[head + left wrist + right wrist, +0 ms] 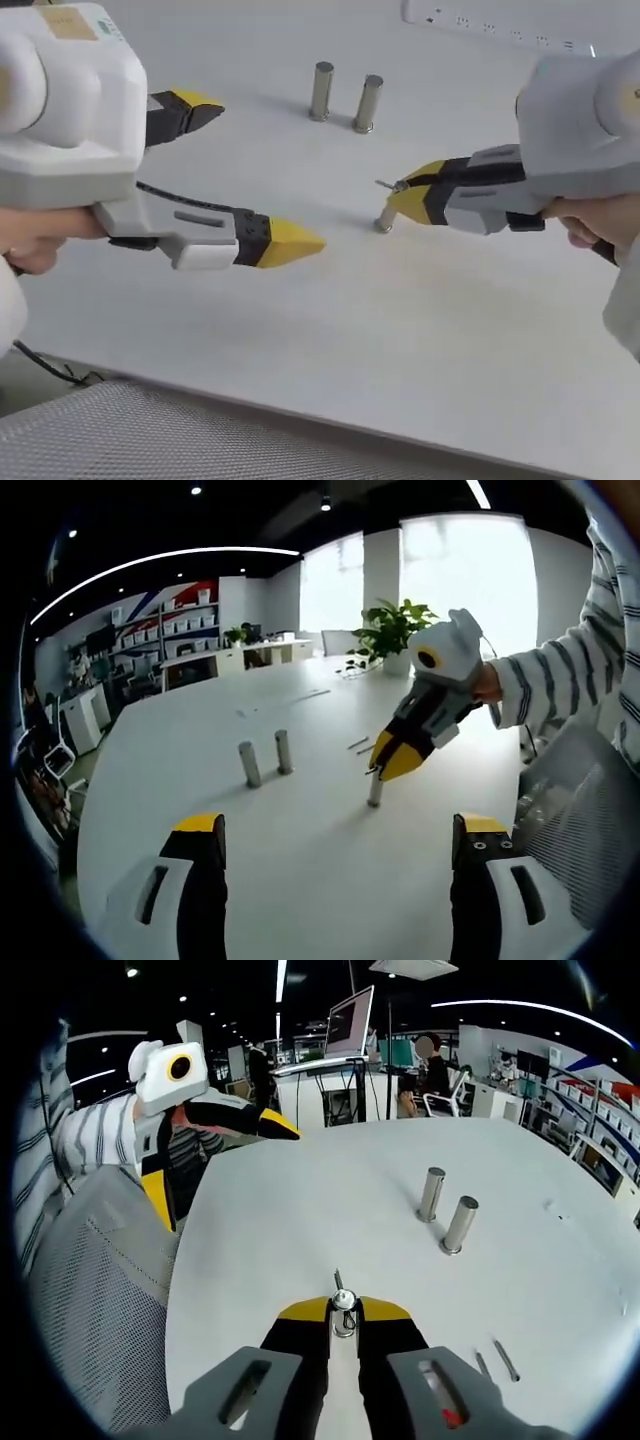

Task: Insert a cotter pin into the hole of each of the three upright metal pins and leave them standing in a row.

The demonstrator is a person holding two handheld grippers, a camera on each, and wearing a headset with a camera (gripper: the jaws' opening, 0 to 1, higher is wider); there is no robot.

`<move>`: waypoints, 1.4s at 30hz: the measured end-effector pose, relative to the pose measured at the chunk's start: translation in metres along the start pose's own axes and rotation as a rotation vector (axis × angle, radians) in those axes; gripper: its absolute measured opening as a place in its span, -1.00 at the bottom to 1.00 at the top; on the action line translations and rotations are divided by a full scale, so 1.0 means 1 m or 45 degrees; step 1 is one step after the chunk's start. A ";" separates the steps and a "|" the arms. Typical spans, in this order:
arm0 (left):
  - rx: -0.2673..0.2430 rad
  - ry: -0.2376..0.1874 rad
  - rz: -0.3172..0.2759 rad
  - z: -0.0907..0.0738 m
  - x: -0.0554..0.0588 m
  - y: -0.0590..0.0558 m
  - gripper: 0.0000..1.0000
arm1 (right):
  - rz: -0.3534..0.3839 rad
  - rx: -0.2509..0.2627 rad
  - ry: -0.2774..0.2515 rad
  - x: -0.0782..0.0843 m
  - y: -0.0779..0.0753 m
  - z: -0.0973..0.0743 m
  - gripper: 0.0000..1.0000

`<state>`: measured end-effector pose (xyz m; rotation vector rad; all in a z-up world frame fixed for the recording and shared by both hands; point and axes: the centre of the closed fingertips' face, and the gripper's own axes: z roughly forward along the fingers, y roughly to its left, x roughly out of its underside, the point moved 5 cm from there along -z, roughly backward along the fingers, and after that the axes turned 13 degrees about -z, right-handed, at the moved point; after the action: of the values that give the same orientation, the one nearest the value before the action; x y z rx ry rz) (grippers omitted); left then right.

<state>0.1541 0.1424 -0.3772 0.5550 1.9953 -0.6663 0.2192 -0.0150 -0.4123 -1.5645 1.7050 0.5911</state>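
Top of near pin (384, 224) hidden behind right tongs (394, 198), power strip (490, 22) cut by top edge

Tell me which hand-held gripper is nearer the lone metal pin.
Right. The right hand-held gripper sits at the top of the lone metal pin, jaws shut on a cotter pin there. The left hand-held gripper hangs open, well off to that pin's side, touching nothing.

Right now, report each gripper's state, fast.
Left gripper: open, fingers wide apart, holding nothing.
Right gripper: closed on a cotter pin at the top of the nearest metal pin.
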 end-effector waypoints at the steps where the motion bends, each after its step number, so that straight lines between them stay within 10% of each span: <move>1: -0.007 -0.003 0.002 -0.002 0.001 0.001 0.85 | -0.005 -0.002 -0.005 -0.002 0.000 0.000 -0.93; 18: -0.088 -0.035 -0.076 -0.025 0.016 0.018 0.85 | -0.129 -0.119 -0.033 -0.049 0.003 0.051 -0.92; 42: -0.134 -0.077 -0.098 -0.032 0.016 0.023 0.87 | -0.189 -0.144 0.034 -0.053 0.005 0.074 -0.92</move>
<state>0.1407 0.1819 -0.3828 0.3925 1.9902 -0.6138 0.2287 0.0751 -0.4186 -1.7688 1.5819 0.6016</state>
